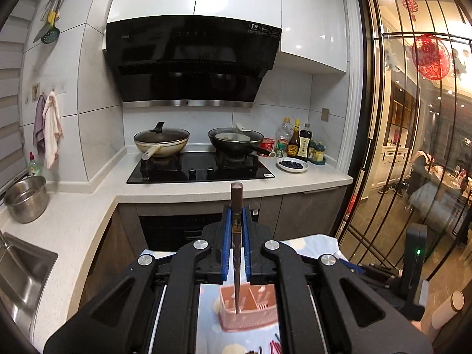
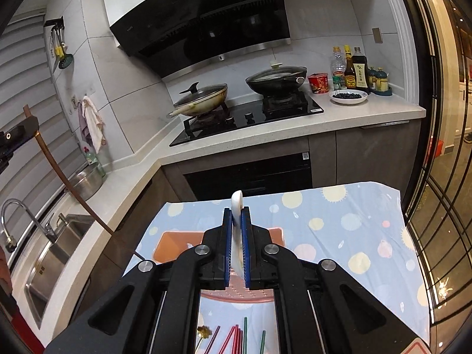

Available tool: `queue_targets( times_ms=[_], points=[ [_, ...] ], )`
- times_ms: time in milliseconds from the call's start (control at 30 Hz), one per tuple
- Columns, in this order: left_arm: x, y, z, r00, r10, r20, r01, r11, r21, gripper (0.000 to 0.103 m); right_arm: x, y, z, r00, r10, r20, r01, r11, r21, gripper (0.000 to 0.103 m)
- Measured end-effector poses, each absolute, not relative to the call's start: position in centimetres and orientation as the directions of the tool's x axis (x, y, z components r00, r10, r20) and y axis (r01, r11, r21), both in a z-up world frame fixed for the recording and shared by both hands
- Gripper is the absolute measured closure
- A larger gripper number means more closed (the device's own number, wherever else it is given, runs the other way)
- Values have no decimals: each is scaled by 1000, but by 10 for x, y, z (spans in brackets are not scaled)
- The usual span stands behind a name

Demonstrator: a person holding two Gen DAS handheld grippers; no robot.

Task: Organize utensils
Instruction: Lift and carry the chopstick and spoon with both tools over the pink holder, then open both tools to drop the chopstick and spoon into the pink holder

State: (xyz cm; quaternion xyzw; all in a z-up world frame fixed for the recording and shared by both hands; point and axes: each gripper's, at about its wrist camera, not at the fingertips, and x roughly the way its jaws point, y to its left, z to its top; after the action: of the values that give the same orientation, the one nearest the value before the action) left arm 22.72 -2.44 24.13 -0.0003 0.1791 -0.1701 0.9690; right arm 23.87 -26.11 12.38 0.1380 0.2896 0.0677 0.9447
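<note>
Here the left gripper (image 1: pixel 236 230) has its fingers clenched on a dark brown chopstick (image 1: pixel 236 253), held near its thick carved end with the thin tip hanging down over the pink utensil caddy (image 1: pixel 250 312). The right gripper (image 2: pixel 236 230) is pinched tight on a white ceramic spoon (image 2: pixel 237 236), also above the caddy. The chopstick looks light, stiff and slim, so it may swivel in the grip; holding it nearer the middle would likely steady it. The glazed spoon seems slippery and chippable, best taken by its handle. More chopsticks (image 2: pixel 236 336), red and green, lie on the tabletop's dotted cloth (image 2: pixel 339 221) on the near side of the caddy. On the range hood (image 1: pixel 191 59) a sticker reads "19"; the bottle labels beyond are too small to read.
</note>
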Motion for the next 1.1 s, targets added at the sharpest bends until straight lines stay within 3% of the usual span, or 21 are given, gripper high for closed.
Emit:
queue_targets(
  times_ms=[500, 767, 833, 900, 1033, 1100],
  points=[
    [298, -40, 161, 797, -294, -528, 296, 952, -83, 96, 289, -254, 65, 740, 218, -636, -21, 953, 302, 97],
    [289, -33, 136, 781, -264, -567, 267, 960, -79, 91, 265, -250, 68, 771, 183, -610, -17, 963, 268, 87],
    [282, -30, 134, 784, -256, -565, 259, 963, -76, 82, 252, -249, 72, 781, 187, -595, -24, 962, 271, 78],
    [272, -28, 133, 791, -244, -561, 249, 966, -69, 66, 237, -248, 77, 792, 188, -581, -29, 962, 272, 74],
    [244, -19, 131, 804, -239, -545, 244, 968, -66, 51, 196, -244, 84, 811, 193, -553, -46, 963, 267, 62],
    [225, -11, 130, 815, -235, -529, 238, 969, -63, 42, 173, -241, 84, 818, 183, -545, -52, 968, 247, 60]
  ],
)
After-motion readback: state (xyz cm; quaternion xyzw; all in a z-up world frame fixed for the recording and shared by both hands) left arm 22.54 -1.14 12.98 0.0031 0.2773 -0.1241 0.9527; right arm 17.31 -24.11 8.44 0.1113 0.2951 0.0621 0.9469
